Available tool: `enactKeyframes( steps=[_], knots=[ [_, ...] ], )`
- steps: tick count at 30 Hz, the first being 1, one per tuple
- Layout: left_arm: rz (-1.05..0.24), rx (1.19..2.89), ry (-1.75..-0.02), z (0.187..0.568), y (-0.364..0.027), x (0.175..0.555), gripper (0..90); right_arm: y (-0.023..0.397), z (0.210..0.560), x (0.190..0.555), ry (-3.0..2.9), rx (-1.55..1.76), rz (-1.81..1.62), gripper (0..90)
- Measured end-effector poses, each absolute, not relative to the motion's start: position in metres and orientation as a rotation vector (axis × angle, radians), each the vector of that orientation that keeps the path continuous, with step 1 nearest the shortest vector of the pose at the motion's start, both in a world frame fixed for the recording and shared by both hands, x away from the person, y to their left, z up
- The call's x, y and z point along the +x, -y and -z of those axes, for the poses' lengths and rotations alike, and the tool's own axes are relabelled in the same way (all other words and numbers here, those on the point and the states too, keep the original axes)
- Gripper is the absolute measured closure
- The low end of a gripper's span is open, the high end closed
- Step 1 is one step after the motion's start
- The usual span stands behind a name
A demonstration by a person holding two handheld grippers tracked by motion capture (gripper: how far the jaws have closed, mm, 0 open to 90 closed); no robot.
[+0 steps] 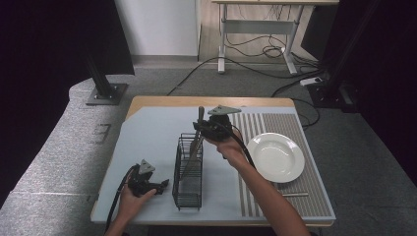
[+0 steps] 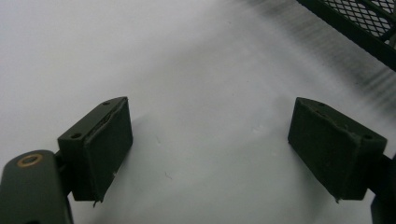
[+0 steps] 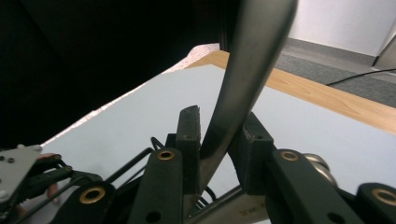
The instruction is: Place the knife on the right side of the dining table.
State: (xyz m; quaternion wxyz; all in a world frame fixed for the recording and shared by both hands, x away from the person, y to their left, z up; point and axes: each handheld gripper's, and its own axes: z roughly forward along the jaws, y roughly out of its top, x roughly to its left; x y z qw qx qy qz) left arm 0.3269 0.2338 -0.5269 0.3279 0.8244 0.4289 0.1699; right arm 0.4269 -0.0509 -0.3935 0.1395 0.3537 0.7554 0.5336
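Note:
A long metal utensil (image 1: 197,140) stands tilted in the black wire basket (image 1: 177,189) at the table's middle, handle end up and lower end down inside the basket. My right gripper (image 1: 204,129) is over the basket's far end, shut on the utensil. In the right gripper view its pads (image 3: 189,130) press the utensil's handle (image 3: 247,70) from both sides. My left gripper (image 1: 160,186) rests low on the table just left of the basket, open. Bare table surface lies between its fingers (image 2: 109,140), and a corner of the basket (image 2: 359,23) shows ahead.
A white plate (image 1: 275,157) sits on a striped grey placemat (image 1: 280,128) at the right. A small metal utensil (image 1: 295,194) lies on that mat near the front edge. A light blue mat (image 1: 147,142) covers the left and middle of the table.

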Motion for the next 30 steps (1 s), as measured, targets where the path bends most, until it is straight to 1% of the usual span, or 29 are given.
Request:
enactKeyframes(
  steps=[8,9,12,16,24,30],
  knots=[
    [-0.446,2.160,-1.122,0.527,-0.234,0.327,13.1,0.044,0.389,0.417,-2.176,0.973,-1.606,80.2],
    [-0.445,2.159,-1.122,0.527,-0.234,0.327,13.1,0.043,0.387,0.415,-2.155,0.965,-1.613,82.5],
    [-0.445,2.160,-1.122,0.527,-0.234,0.327,13.1,0.043,0.385,0.412,-2.128,0.938,-1.579,83.1],
    [-0.445,2.159,-1.123,0.527,-0.234,0.327,13.1,0.050,0.380,0.411,-2.081,0.963,-1.646,83.3],
    [-0.445,2.158,-1.124,0.527,-0.234,0.327,13.1,0.074,0.357,0.401,-1.899,0.964,-1.817,83.4],
    [-0.445,2.160,-1.122,0.527,-0.234,0.327,13.1,0.105,0.335,0.389,-1.740,0.942,-1.928,83.3]
  ],
)
